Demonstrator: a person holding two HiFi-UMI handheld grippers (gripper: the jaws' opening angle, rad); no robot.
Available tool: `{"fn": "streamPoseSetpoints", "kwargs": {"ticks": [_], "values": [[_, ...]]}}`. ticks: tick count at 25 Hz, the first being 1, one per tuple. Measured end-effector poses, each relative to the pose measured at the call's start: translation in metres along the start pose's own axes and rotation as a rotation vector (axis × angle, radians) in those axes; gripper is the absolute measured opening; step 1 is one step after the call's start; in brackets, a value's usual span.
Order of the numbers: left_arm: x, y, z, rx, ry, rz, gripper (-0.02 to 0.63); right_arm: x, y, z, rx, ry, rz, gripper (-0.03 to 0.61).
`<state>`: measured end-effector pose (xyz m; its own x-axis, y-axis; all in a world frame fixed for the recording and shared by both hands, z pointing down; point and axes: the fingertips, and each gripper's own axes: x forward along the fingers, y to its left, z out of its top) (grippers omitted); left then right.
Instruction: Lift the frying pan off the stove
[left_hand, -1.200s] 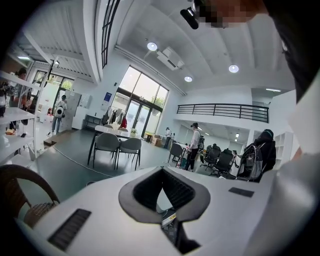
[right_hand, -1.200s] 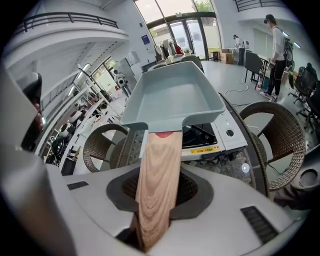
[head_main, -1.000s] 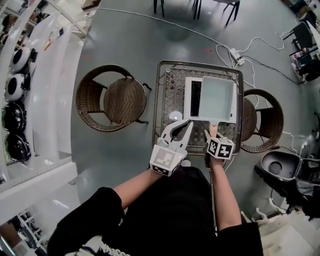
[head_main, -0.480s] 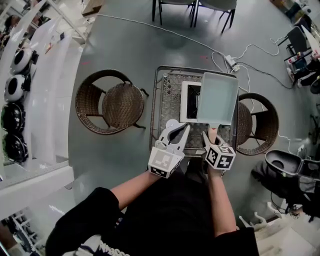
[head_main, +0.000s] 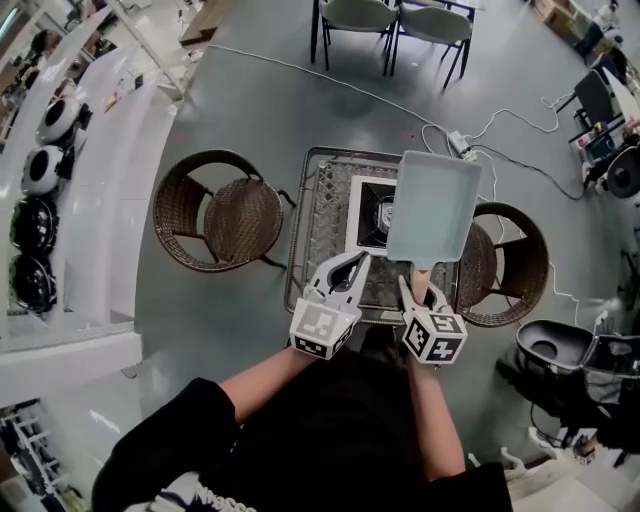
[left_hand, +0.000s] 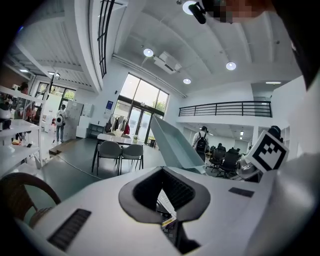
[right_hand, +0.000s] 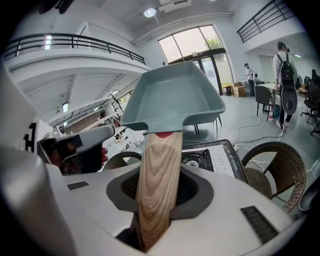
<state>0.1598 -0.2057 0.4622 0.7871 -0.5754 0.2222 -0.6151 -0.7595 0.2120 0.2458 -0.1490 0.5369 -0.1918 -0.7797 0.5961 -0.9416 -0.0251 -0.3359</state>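
A mesh desk (head_main: 318, 228) on a grey floor (head_main: 250, 90), between two wicker chairs (head_main: 222, 210), bears the stove (head_main: 368, 215). The right gripper (head_main: 417, 288) pinches the wooden handle (right_hand: 157, 185) of the frying pan (head_main: 432, 205), which hangs clear above the stove's right side; the left gripper (head_main: 350, 263) is pressed together and empty. Only the gripper views show the balcony railing (left_hand: 225, 107).

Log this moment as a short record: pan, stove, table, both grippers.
pan: teal square frying pan, held in the air above the stove, wooden handle pointing toward the person
stove: single-burner stove on the wire table, burner uncovered
right gripper: jaws clamped on the wooden handle
left gripper: jaws together, nothing between them, over the table's near edge
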Motion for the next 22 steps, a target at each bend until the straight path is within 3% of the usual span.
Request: {"fn": "streamPoseSetpoints", "kwargs": {"ticks": [5, 22], "values": [[0.005, -0.035, 0.022, 0.073, -0.025, 0.002, 0.008, -0.021, -0.009, 0.028, -0.064, -0.034, 0.025, 0.114], [0.056, -0.073, 0.058, 0.036, -0.123, 0.129, 0.009, -0.063, -0.072, 0.106, -0.172, -0.226, 0.107, 0.114]]}}
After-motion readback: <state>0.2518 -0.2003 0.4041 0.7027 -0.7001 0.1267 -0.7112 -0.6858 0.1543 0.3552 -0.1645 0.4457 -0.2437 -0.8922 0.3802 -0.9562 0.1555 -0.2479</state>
